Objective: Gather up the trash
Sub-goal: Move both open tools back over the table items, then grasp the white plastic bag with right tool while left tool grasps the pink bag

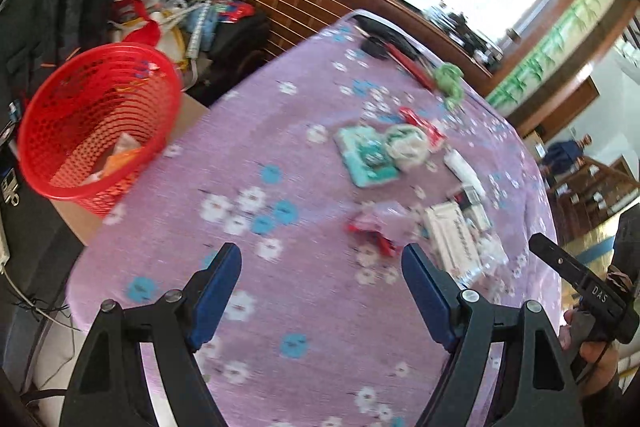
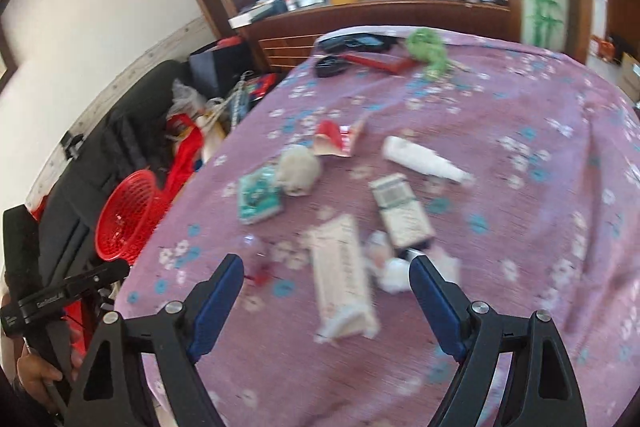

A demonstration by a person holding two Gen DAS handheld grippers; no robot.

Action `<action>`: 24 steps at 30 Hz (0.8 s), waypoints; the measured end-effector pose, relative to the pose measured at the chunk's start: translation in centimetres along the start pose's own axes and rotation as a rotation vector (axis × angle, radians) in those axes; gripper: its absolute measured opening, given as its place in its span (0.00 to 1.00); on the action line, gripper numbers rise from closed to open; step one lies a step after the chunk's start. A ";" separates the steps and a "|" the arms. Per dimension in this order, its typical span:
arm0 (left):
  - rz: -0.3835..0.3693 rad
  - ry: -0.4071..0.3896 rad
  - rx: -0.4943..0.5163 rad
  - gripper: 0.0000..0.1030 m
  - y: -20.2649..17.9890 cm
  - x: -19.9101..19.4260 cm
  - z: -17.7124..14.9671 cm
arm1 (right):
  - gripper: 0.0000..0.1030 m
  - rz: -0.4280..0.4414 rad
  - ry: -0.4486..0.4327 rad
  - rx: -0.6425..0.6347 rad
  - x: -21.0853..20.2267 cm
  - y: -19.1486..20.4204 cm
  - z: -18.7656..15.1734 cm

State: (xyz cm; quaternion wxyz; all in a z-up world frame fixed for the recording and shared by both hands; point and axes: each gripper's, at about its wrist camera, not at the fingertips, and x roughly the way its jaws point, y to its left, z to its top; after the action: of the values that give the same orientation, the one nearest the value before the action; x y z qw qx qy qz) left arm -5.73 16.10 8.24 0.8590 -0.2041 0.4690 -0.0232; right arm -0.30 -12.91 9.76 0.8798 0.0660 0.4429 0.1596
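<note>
Trash lies on a table under a purple flowered cloth (image 1: 248, 155). It includes a teal packet (image 1: 366, 157) (image 2: 258, 199), a crumpled white ball (image 1: 406, 145) (image 2: 298, 169), a red and white wrapper (image 2: 338, 139), a white tube (image 2: 420, 159), a long white box (image 2: 344, 275), a grey carton (image 2: 400, 211) and a clear and red wrapper (image 1: 380, 227). A red mesh basket (image 1: 96, 123) (image 2: 128, 215) stands beside the table's left edge with some trash inside. My left gripper (image 1: 322, 267) is open and empty above the cloth. My right gripper (image 2: 326, 279) is open and empty above the long white box.
A green cloth (image 2: 426, 47), a red strip (image 2: 372, 61) and dark objects (image 2: 352, 43) lie at the table's far end. A dark sofa (image 1: 60, 7) with bags is at the left. A wooden counter (image 2: 360, 15) stands behind the table.
</note>
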 end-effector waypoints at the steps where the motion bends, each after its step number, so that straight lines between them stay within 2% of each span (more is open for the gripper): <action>1: -0.003 0.006 0.014 0.80 -0.7 0.3 -0.1 | 0.85 -0.006 0.000 0.003 -0.2 -0.5 -0.2; 9: -0.013 0.060 0.076 0.80 -4.5 2.7 -0.4 | 0.85 -0.046 0.048 -0.001 -0.1 -3.8 -2.1; 17: 0.001 0.121 0.085 0.80 -5.7 5.6 0.0 | 0.84 -0.106 0.111 -0.010 2.3 -6.8 -2.4; 24: 0.016 0.178 0.103 0.80 -6.5 8.2 0.5 | 0.84 -0.128 0.210 -0.136 5.9 -6.7 -2.3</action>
State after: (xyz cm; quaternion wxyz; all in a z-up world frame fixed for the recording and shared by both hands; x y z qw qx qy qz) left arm 0.27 8.39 4.37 0.8234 -0.1529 0.5433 -0.0585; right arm 2.62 -17.30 2.21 0.8394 -0.0392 0.5240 0.1391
